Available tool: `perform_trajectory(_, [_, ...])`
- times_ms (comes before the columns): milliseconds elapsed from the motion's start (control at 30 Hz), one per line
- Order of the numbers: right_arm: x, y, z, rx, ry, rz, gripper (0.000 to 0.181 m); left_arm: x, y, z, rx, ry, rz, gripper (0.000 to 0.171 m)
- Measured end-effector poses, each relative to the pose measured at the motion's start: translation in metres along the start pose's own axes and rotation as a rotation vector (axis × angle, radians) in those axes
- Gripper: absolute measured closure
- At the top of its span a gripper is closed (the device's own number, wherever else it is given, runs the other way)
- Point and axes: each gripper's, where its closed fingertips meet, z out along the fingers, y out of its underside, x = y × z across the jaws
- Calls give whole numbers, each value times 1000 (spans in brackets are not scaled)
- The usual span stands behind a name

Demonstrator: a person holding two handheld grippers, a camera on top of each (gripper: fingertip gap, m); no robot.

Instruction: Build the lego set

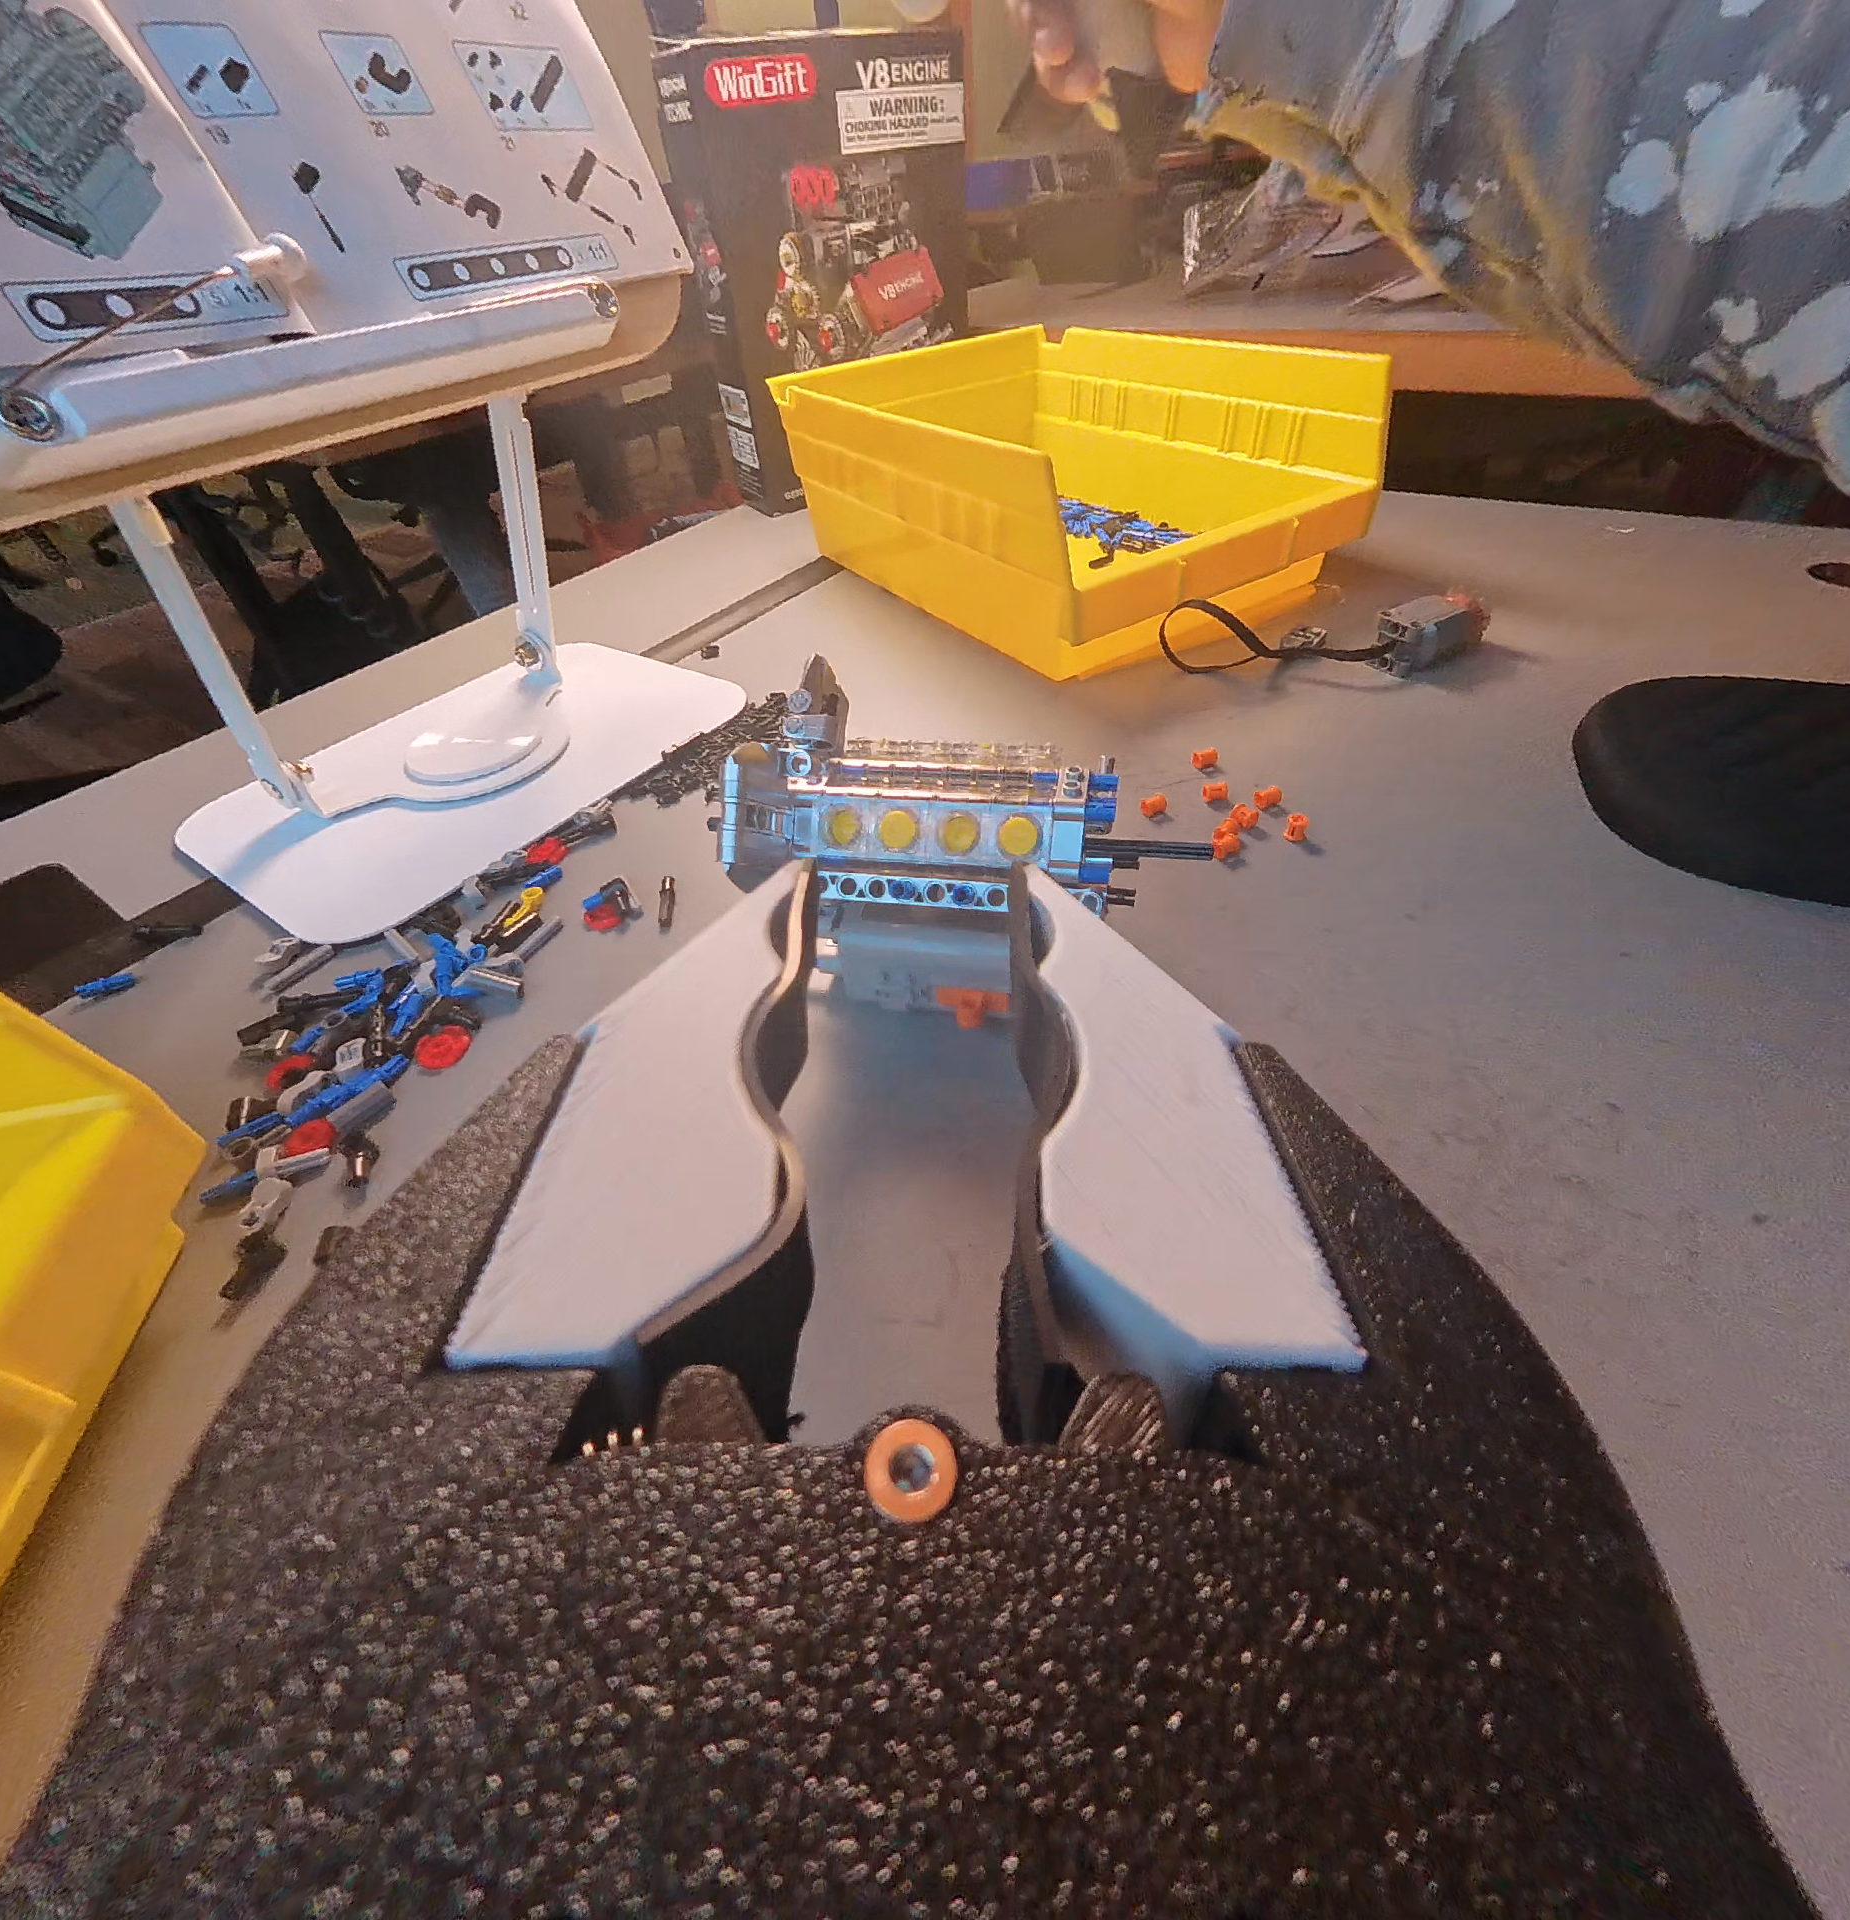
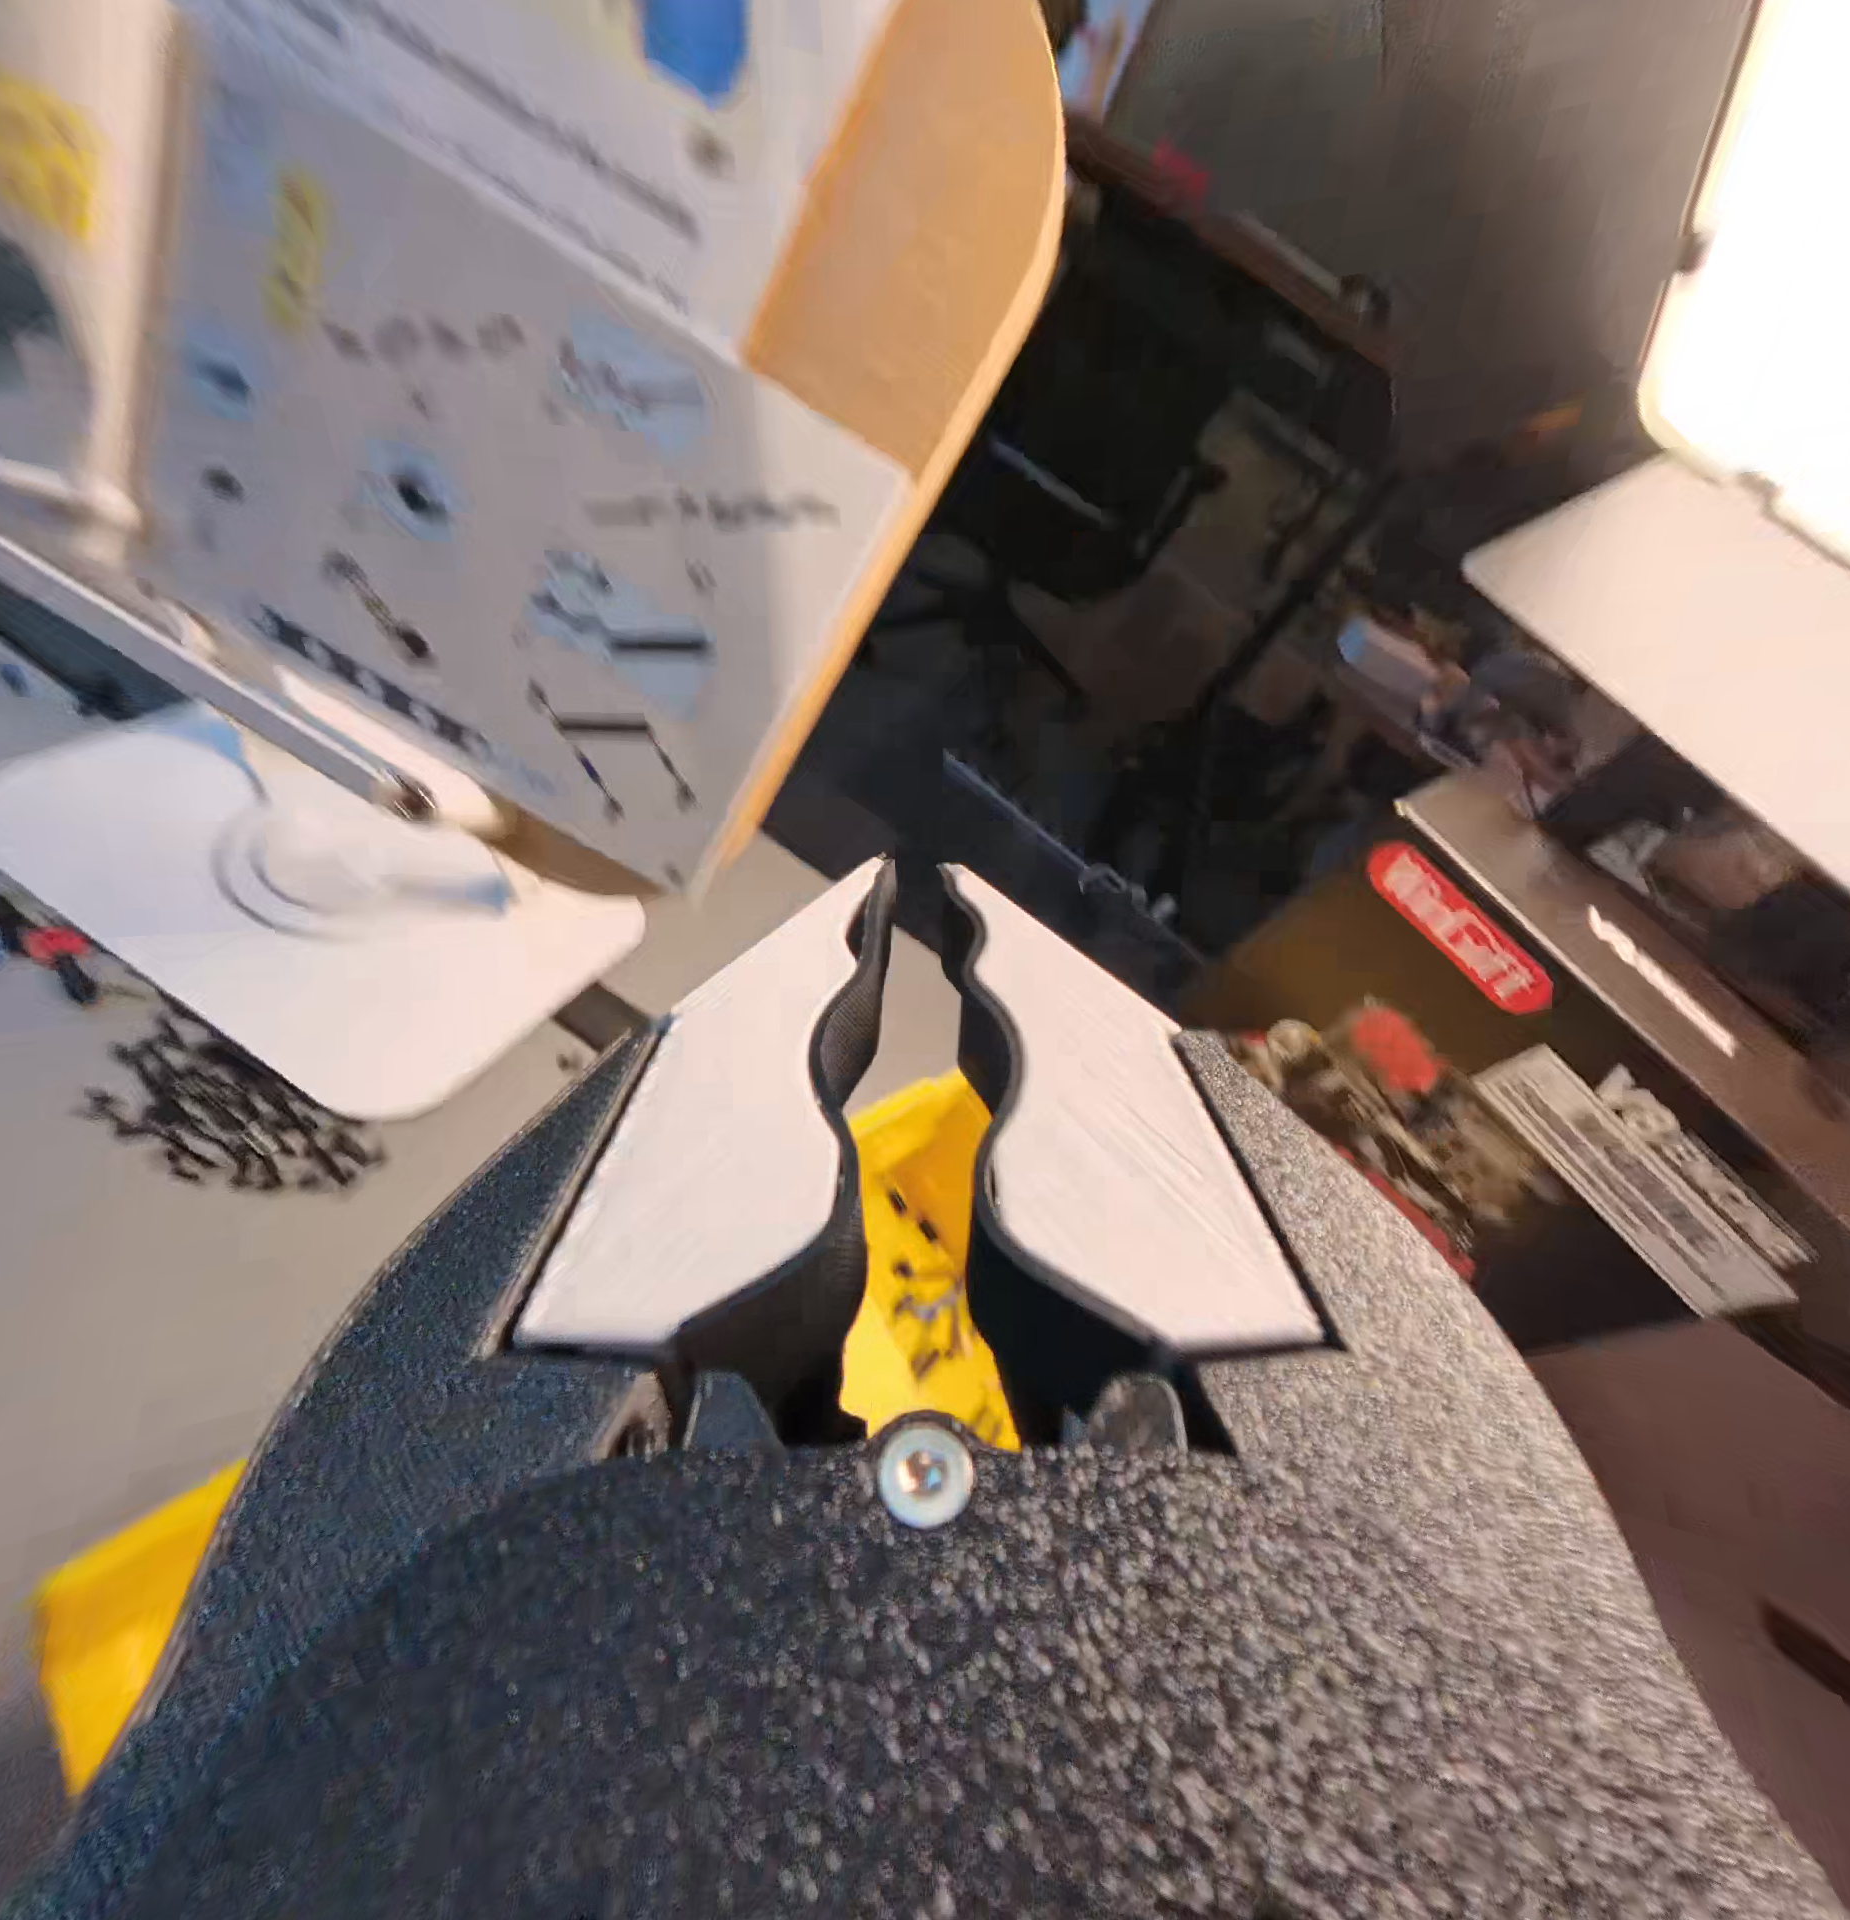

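Observation:
In the left wrist view my left gripper [image 1: 910, 878] is closed around the lower part of a small brick engine model [image 1: 921, 821]. The model has four yellow discs along its side and stands on the grey table [image 1: 1420, 1143]. The fingertips [image 1: 786, 904] press on either side of its grey base block. In the right wrist view, which is blurred, my right gripper [image 2: 916, 871] is raised in the air above a yellow bin [image 2: 921, 1143]. Only a thin slit shows between its tips, and nothing shows between them.
Loose blue, black and red parts [image 1: 381, 1018] lie to the left, and orange bushings [image 1: 1238, 810] to the right of the model. A white stand [image 1: 433, 810] holds an instruction booklet [image 1: 329, 156]. Behind are a yellow bin [image 1: 1004, 488], a black box [image 1: 827, 260] and a grey motor with a cable [image 1: 1430, 629]. A patterned sleeve [image 1: 1627, 177] is at the top right. The left gripper's tips are roughly 40 cm from the right gripper's.

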Motion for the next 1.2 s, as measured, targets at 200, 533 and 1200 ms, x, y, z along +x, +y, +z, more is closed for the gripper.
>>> perform_trajectory(200, [3, 141, 8, -481, -204, 62, 160, 5, 10, 5, -36, 8, 18, 137])
perform_trajectory(533, [-28, 214, 25, -731, -368, 10, 160, 4, 15, 8, -69, -32, 64, 138])
perform_trajectory(1200, [5, 251, 59, -921, -208, 214, 173, 7, 17, 10, -87, -8, 74, 138])
